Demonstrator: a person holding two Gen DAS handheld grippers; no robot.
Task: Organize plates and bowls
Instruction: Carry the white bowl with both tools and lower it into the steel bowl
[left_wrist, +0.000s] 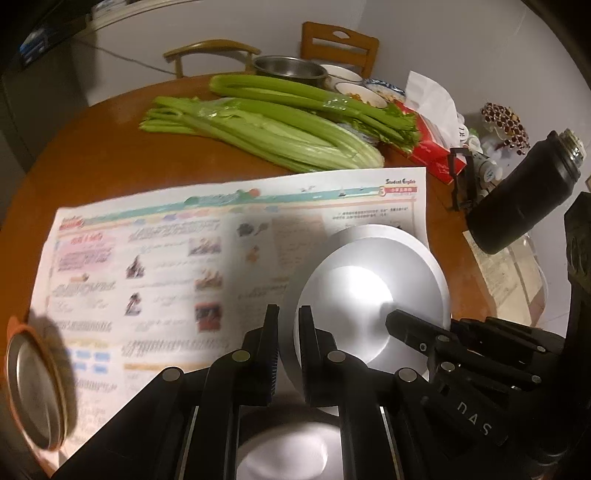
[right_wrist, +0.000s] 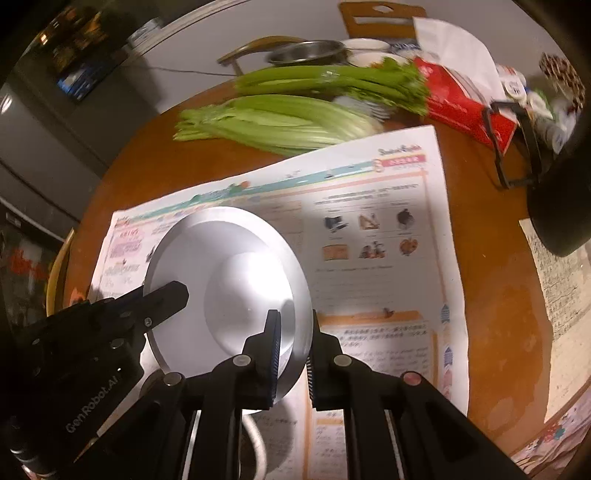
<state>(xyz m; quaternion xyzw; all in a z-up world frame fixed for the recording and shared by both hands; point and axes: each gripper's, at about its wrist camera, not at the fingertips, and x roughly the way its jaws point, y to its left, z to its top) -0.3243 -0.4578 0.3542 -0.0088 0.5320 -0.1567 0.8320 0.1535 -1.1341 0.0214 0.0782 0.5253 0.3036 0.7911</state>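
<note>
At the far left edge of the round wooden table (left_wrist: 110, 122), in the left wrist view, lies a round metal lid with an orange rim (left_wrist: 33, 384), partly on the printed newspaper (left_wrist: 155, 266) that covers the near part of the table. To the right of it, the left gripper (left_wrist: 288, 314) is closed on the left rim of a white plate (left_wrist: 369, 306); its two fingers are almost together, with only the thin edge of the plate between them. The plate is tilted, lifted above the newspaper, and its hollow side faces the cameras. On the opposite side, the right gripper (right_wrist: 293, 317) is closed in the same way on the right rim of the plate (right_wrist: 221, 280), so both grippers hold the same plate. Below the left gripper a second white dish (left_wrist: 284, 458) is seen, only in part. Behind the newspaper lie two bundles of celery (left_wrist: 266, 122), and behind them a steel bowl (left_wrist: 288, 68) and some small white bowls (left_wrist: 354, 86) with food. More to the right is a red tissue box (left_wrist: 432, 155), and then a black bottle (left_wrist: 524, 199) standing near the right edge of the table.
</note>
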